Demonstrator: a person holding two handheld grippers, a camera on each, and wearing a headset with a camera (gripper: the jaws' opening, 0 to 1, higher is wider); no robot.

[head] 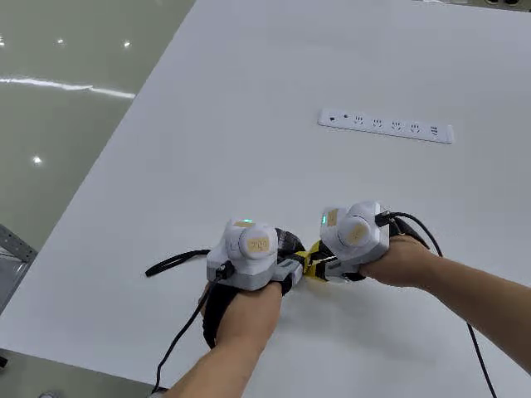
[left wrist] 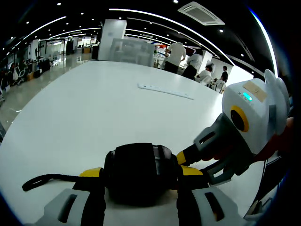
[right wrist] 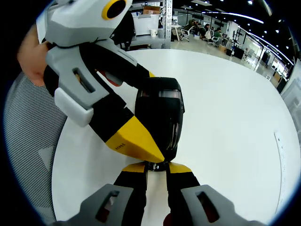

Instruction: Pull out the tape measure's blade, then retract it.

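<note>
The left gripper point(left wrist: 141, 184) clamps the black tape measure point(right wrist: 160, 115) on the near table point(head: 249, 124). The right gripper point(right wrist: 156, 171), jaws narrow, pinches its blade tip point(right wrist: 156, 165). 1 power strip point(head: 386, 125) lies far right.

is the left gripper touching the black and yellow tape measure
Touching. In the left gripper view, the left gripper has both jaws pressed against opposite sides of the black and yellow tape measure.

We look over a broad white matte worktop point(head: 249, 99) carrying a long white power strip point(head: 386, 125), a glossy grey-green floor point(head: 66, 91) beside it (bright light spots on it), and curved ceiling light strips point(left wrist: 136, 12) overhead.
</note>
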